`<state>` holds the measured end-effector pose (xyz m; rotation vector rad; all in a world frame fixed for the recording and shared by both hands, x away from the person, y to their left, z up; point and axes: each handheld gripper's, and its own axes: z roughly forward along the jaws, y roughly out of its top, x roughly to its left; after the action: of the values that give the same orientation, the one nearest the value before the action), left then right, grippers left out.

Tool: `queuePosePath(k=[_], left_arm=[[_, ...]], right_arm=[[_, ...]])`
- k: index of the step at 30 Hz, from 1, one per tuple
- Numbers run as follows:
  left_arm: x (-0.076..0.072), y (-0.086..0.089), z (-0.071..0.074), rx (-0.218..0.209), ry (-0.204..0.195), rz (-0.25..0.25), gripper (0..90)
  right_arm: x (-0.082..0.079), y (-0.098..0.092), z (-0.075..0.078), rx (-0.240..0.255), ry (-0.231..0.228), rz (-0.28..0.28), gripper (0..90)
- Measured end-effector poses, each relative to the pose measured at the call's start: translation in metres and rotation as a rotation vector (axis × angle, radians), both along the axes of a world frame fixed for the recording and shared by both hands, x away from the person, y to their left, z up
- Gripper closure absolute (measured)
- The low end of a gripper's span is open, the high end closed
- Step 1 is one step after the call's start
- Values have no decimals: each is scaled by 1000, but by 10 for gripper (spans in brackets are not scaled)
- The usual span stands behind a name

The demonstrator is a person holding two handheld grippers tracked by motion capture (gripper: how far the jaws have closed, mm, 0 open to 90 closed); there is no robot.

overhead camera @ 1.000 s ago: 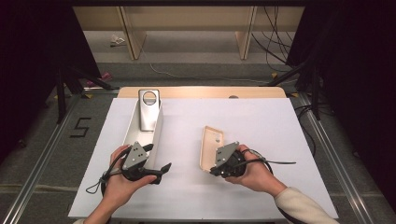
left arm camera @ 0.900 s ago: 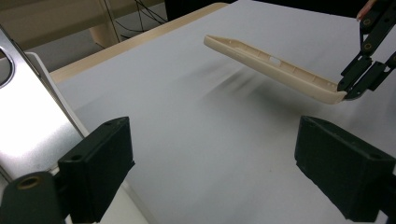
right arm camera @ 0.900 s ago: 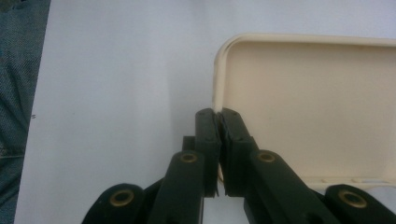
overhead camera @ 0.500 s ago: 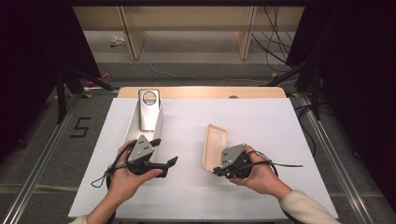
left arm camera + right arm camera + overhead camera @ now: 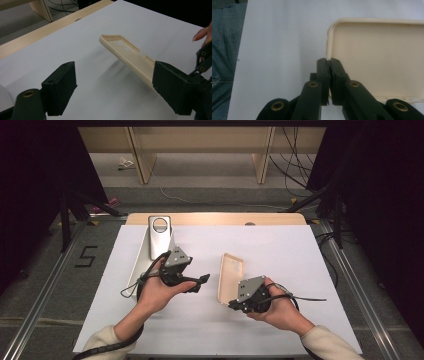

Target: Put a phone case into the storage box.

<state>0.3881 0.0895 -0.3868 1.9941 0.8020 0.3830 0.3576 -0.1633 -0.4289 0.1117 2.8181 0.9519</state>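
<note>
Cream phone case (image 5: 230, 277) pinched, tilted by right gripper (image 5: 239, 303) | left gripper (image 5: 200, 282) agape, empty

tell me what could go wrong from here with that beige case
1. The right gripper pinches only the thin side wall of the beige phone case, which is lifted clear of the table; the hold looks slim, so the case might twist or slip out.
2. The left gripper is open and aimed at the case; closing on it off-centre could lever it out of the right gripper's hold.
</note>
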Motion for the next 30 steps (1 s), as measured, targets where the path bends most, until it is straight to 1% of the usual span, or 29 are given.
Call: queuePosePath(k=[3, 6, 10, 16, 20, 30], left_arm=[[11, -10, 2, 13, 31, 4, 196], [23, -19, 2, 11, 61, 13, 215], [34, -29, -1, 36, 86, 18, 246], [49, -40, -8, 41, 163, 35, 300], [57, -47, -12, 36, 209, 41, 340], [68, -53, -13, 11, 279, 58, 484]], right_arm=[[0, 1, 0, 2, 1, 3, 879], [-1, 2, 0, -1, 1, 4, 879], [-1, 3, 0, 0, -4, 9, 879], [-2, 4, 2, 4, -15, 10, 880], [-3, 6, 3, 4, -30, 14, 881], [-6, 8, 6, -3, -56, 16, 881]])
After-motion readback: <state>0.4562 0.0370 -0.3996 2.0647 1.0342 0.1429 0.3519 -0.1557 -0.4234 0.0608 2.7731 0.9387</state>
